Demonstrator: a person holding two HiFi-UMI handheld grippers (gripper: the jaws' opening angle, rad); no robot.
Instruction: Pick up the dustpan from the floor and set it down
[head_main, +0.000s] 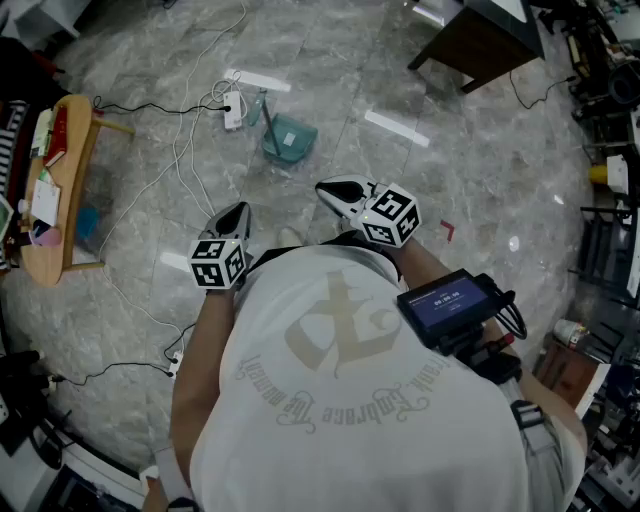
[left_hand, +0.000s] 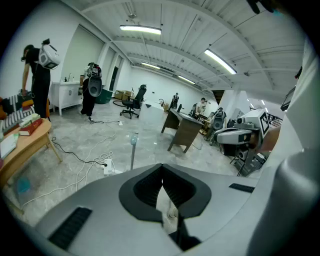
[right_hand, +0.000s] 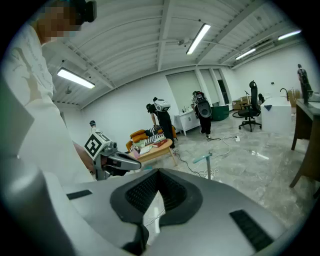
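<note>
A teal dustpan with an upright handle stands on the marble floor ahead of me, beside a white power strip. Both grippers hover near my chest, well short of it. The left gripper is shut and holds nothing; its jaws meet in the left gripper view, with the dustpan handle far beyond them. On the right, the gripper is also shut and empty, its pads together. The dustpan handle stands far ahead in that view.
A low wooden table with books stands at the left. White and black cables trail across the floor around the power strip. A dark desk is at the back right and shelving at the right edge. People stand far off.
</note>
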